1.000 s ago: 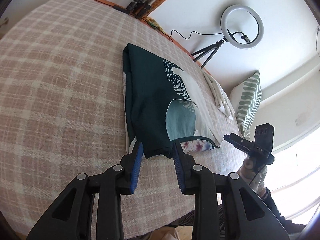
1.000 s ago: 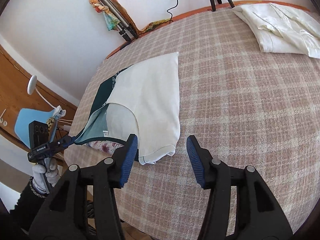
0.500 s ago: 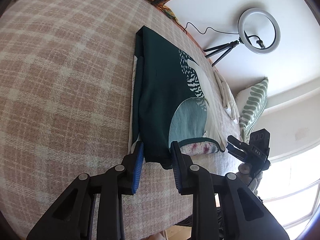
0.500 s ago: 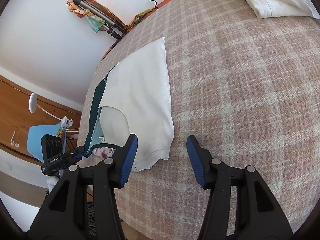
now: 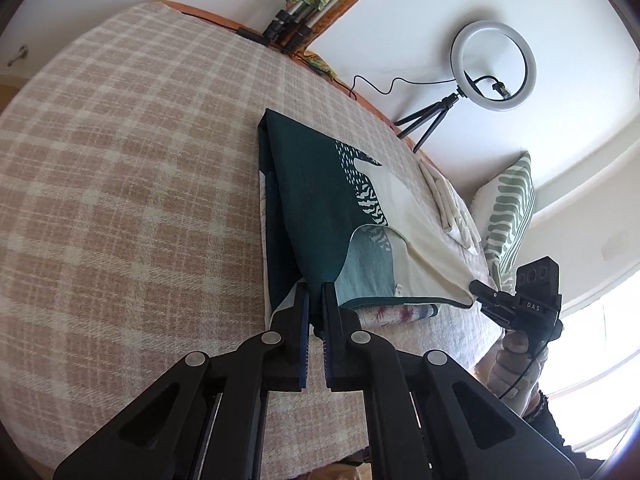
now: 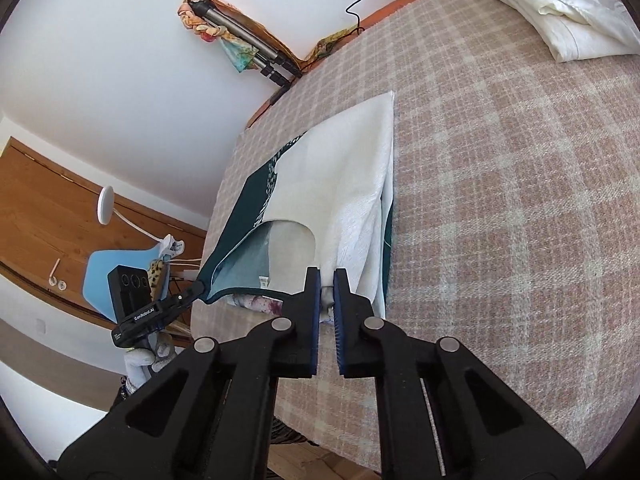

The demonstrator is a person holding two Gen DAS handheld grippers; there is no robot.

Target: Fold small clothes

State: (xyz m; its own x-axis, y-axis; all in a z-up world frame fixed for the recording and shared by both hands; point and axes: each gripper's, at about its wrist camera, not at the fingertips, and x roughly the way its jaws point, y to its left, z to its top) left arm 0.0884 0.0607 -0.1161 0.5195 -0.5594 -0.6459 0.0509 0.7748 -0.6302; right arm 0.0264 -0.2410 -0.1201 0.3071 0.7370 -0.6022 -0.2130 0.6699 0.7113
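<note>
A pink-and-cream checked blanket (image 5: 132, 184) covers the bed. At its far side stands a white ring light on a black tripod (image 5: 493, 66), near a green-and-white leaf-patterned pillow (image 5: 510, 208). Folded tripods wrapped in a colourful scarf (image 6: 236, 46) lean against the white wall. A light blue chair (image 6: 120, 268) sits before wooden panelling.

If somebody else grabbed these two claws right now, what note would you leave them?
Left claw: shut on the dark green near corner of the shirt.
Right claw: shut on the shirt's cream near corner.
The shirt lies on the checked bedspread, sides already folded in, near edge lifted slightly.
Left to do: probably carry both corners away from you to fold it in half, then release.
A cream folded pile sits farther back.
</note>
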